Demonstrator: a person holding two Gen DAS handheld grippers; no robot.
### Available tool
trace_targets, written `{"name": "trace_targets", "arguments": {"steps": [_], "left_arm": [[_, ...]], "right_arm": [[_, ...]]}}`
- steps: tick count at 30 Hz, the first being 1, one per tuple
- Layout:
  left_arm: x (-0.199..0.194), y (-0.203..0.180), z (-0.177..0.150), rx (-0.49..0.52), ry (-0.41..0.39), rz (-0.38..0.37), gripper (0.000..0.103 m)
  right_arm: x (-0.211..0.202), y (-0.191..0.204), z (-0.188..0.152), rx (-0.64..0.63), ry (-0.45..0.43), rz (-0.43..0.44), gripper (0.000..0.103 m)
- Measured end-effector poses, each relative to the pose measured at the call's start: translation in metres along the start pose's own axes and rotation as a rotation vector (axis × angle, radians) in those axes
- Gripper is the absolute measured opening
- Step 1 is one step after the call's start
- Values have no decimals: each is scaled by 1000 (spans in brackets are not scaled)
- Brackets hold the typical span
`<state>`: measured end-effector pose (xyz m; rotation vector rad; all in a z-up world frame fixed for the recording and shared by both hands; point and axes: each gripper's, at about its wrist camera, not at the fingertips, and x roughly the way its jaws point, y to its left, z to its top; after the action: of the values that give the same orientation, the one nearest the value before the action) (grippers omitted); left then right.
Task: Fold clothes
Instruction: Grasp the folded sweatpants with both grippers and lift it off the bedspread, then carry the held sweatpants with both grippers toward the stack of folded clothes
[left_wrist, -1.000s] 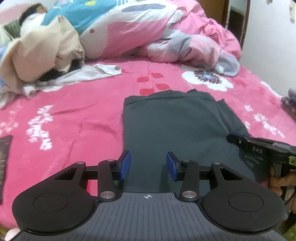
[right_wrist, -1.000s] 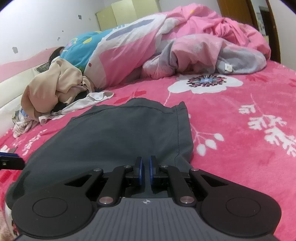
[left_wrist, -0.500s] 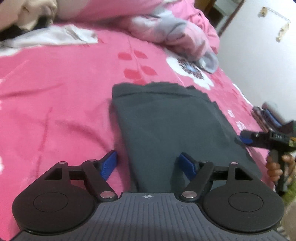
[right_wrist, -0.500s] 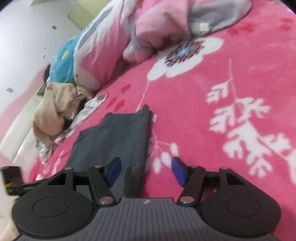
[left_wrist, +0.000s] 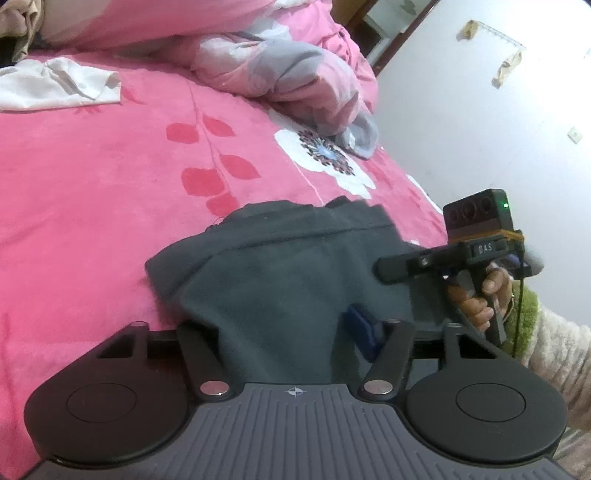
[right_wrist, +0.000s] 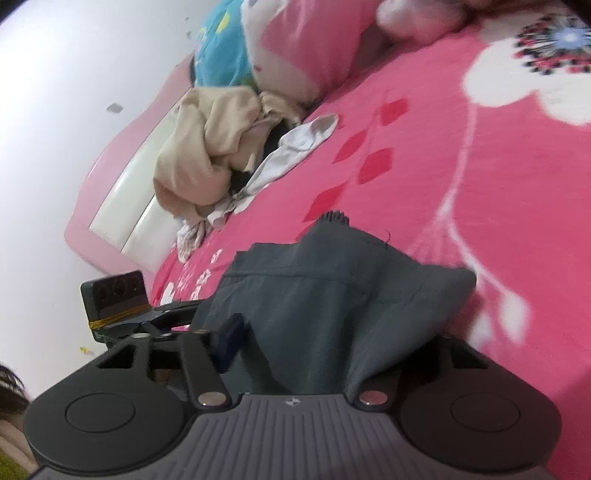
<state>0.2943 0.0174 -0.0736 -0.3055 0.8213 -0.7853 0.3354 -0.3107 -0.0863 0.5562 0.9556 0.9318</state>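
Observation:
A folded dark grey garment (left_wrist: 280, 266) lies on the pink bedspread (left_wrist: 92, 192). Its near edge is bunched up between the fingers of my left gripper (left_wrist: 284, 332), which stand wide apart; the left finger is hidden under cloth and one blue pad (left_wrist: 360, 328) shows. In the right wrist view the same garment (right_wrist: 332, 302) fills the gap of my right gripper (right_wrist: 325, 343), also wide apart, with cloth draped over its right finger. The right gripper also shows in the left wrist view (left_wrist: 391, 267), at the garment's right edge.
A beige and white clothes heap (right_wrist: 218, 147) lies by the headboard. A rumpled pink and grey quilt (left_wrist: 280, 70) is at the back. A white cloth (left_wrist: 59, 85) lies far left. A white wall (left_wrist: 480, 110) borders the bed's right side.
Both grippers have pushed forward onto the garment's near edge, and the cloth has bunched up between their open fingers. The right gripper, shut one second ago, has opened wide.

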Motion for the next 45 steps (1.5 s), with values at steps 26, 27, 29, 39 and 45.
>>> {"name": "trace_targets", "arguments": {"steps": [26, 27, 29, 39, 45], "left_arm": [[27, -274, 101, 378, -294, -20, 22], [39, -290, 109, 393, -296, -37, 22], [64, -321, 125, 441, -302, -80, 22], [201, -442, 190, 570, -246, -369, 22], [272, -487, 205, 643, -177, -463, 22]], "right_arm": [[-213, 177, -92, -378, -843, -520, 15], [-228, 180, -93, -388, -879, -560, 15], [-256, 182, -90, -386, -939, -632, 16], [-411, 149, -71, -299, -1109, -810, 15], [-472, 105, -71, -185, -1180, -833, 15]]}}
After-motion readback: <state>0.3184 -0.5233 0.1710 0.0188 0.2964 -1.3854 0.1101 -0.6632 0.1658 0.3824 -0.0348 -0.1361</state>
